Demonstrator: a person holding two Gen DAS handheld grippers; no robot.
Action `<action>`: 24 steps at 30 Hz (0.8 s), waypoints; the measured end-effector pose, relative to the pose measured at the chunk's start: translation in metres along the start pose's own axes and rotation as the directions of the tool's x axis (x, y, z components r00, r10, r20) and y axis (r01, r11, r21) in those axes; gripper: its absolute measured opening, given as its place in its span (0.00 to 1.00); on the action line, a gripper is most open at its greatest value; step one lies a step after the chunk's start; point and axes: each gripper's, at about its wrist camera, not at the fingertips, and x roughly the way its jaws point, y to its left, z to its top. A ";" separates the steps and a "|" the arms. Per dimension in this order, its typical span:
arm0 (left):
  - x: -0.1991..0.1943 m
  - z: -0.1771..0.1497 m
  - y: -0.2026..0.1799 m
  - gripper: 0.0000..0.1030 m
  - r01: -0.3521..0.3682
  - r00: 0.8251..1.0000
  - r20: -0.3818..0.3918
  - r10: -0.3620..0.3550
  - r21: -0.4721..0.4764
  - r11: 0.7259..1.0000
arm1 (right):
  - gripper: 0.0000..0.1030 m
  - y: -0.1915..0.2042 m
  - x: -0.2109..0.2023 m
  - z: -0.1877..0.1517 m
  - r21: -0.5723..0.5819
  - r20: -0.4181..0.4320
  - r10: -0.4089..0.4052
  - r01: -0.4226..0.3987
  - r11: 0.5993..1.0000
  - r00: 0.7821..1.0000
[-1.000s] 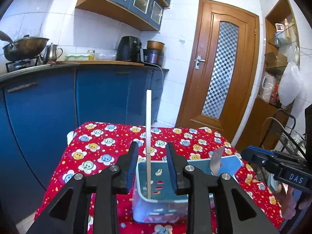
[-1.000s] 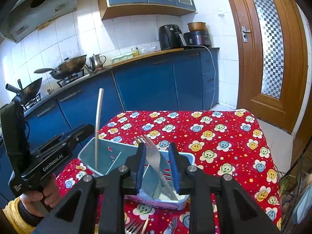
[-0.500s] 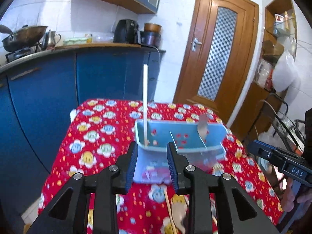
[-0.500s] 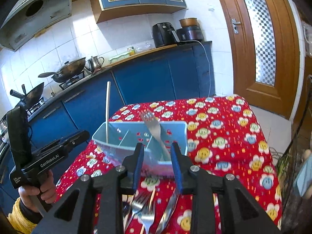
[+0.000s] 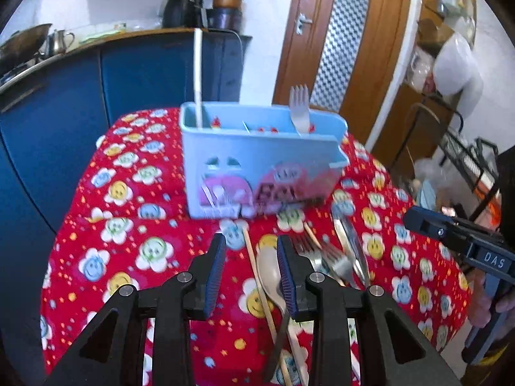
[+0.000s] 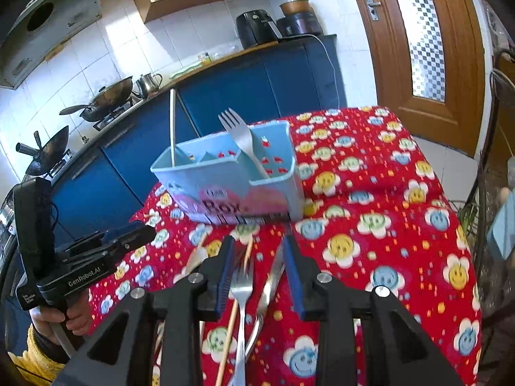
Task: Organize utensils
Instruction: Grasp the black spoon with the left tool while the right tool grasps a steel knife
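**Both grippers descending on loose cutlery in front of the caddy**

The left gripper hangs over a pale spoon and a wooden chopstick lying on the flowered red tablecloth; its jaws stand partly open and grip nothing. The right gripper hangs over a loose fork and a table knife; its jaws have just been opening, stand partly apart, and nothing is pressed between the pads. The light-blue utensil caddy stands upright beyond both grippers, toward the far end of the table.

Risks, as judged: the loose pieces lie close together and partly crossed, so closing jaws could catch two items at once, or nudge a neighbour and shift the pile. Flat metal on soft cloth offers little edge, and a handle may slip out of the pads. The two grippers work near each other and could collide over the pile. A tall piece dropped against the caddy's rim could tip the light box.

Count: one caddy with divided compartments; inside it, one long straight stick at the left end and one fork at the right. On the cloth, at least two forks, one spoon, one knife and at least two chopsticks; blur keeps the tally uncertain.
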 end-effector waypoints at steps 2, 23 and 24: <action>0.005 -0.004 -0.005 0.32 0.002 1.000 -0.020 -0.001 0.019 1.000 | 0.34 -0.005 -0.001 -0.007 0.012 -0.009 -0.004 0.004 1.000 1.000; 0.053 -0.019 -0.037 0.32 0.010 0.981 -0.194 0.028 0.192 0.981 | 0.36 -0.040 -0.008 -0.034 0.082 -0.032 -0.026 0.028 0.996 0.999; 0.054 -0.019 -0.037 0.32 0.010 0.980 -0.197 0.027 0.188 0.982 | 0.36 -0.040 -0.008 -0.034 0.083 -0.034 -0.025 0.027 0.996 0.999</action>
